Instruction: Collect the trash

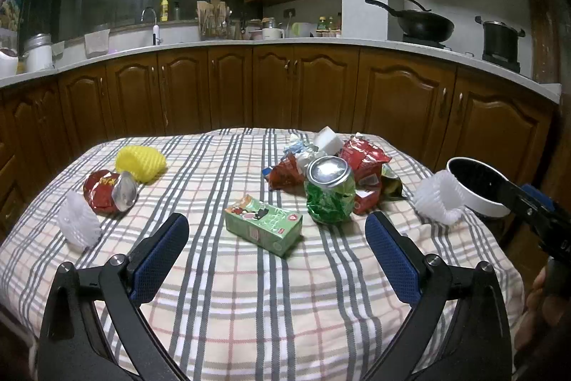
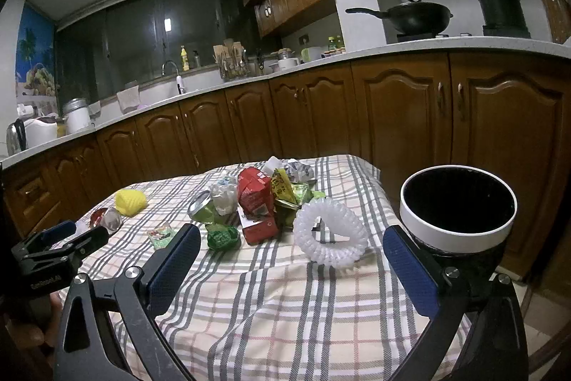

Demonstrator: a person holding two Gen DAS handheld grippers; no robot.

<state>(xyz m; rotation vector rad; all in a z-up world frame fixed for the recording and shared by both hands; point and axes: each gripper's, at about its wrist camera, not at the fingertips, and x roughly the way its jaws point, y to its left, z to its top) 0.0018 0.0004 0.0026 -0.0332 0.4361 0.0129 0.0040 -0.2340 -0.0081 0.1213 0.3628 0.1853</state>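
Note:
Trash lies on a table under a plaid cloth [image 1: 249,291]. My left gripper [image 1: 276,220] is open, just short of a green drink carton [image 1: 264,229]. Behind the carton stand a crushed green can [image 1: 330,190] and a pile of red snack bags [image 1: 362,159]. My right gripper [image 2: 292,232] is open with nothing between its pads. Ahead of it lies a white foam net ring [image 2: 333,257]. A white-rimmed bin with a black liner [image 2: 456,231] stands just beyond its right finger, off the table's right edge.
On the left of the table lie a yellow foam net [image 1: 141,163], a red wrapper [image 1: 103,191] and another white foam net [image 1: 78,224]. Brown kitchen cabinets [image 1: 285,88] and a counter run behind the table. The left gripper [image 2: 71,234] shows at the right wrist view's left edge.

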